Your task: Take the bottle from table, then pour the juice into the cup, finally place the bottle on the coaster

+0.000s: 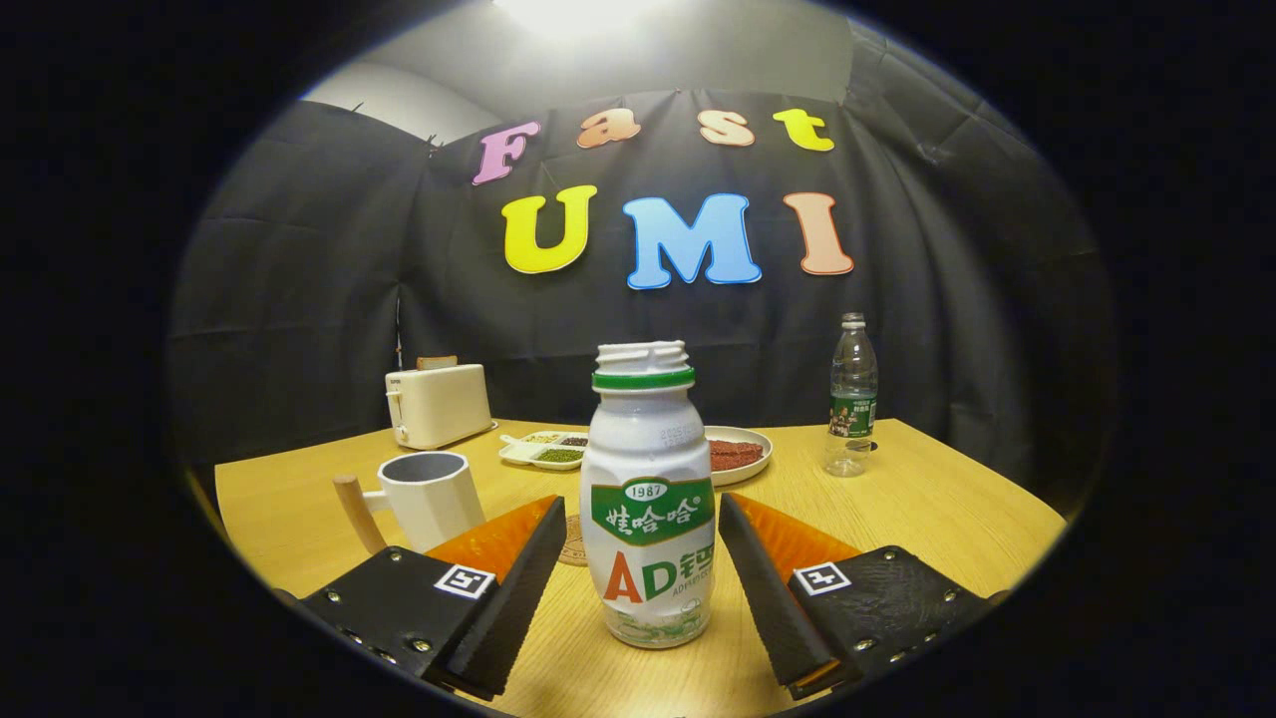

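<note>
A white juice bottle point(646, 499) with a green neck ring and no cap stands upright on the wooden table point(927, 509). It is between the fingers of my gripper point(643, 519), which is open, with a small gap on each side of the bottle. A white cup point(429, 496) with a wooden handle stands to the left, just beyond the left finger. A round coaster point(572, 540) lies flat behind the bottle on its left, mostly hidden by the bottle and the left finger.
At the back left stands a white toaster point(437, 404). A divided white tray point(546, 451) and a plate point(738, 454) with something reddish-brown lie behind the bottle. A clear water bottle point(852, 396) stands at the back right.
</note>
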Demonstrator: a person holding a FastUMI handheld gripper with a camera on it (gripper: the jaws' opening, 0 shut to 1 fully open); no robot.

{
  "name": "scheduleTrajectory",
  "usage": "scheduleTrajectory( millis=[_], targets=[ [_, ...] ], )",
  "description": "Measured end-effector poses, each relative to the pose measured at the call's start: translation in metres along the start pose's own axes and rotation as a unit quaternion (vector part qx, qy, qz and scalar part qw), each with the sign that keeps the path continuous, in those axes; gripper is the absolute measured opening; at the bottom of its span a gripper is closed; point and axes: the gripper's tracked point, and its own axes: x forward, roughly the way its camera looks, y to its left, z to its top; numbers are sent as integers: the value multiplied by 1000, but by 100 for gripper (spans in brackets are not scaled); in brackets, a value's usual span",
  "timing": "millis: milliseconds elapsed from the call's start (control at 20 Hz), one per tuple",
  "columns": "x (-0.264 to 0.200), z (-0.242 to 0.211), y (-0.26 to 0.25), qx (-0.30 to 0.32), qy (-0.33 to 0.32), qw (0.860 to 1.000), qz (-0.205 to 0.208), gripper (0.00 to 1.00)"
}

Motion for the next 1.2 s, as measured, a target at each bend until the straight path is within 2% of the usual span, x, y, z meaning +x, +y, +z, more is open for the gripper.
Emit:
scheduleTrajectory(
  millis=[100, 150, 200, 450, 700, 850, 1200],
  targets=[
    [7, -3, -4, -10, 6, 1000, -16, 93],
    [7, -3, -6, -18, 8, 1000, -23, 81],
    [10, -2, -6, -24, 9, 999, -25, 74],
    [11, -2, 1, -55, 8, 998, -24, 68],
    [12, 15, 5, -140, -5, 989, -48, 68],
    [13, 29, 12, -208, -16, 976, -61, 68],
    [23, 55, 29, -352, -27, 931, -90, 68]
  ],
)
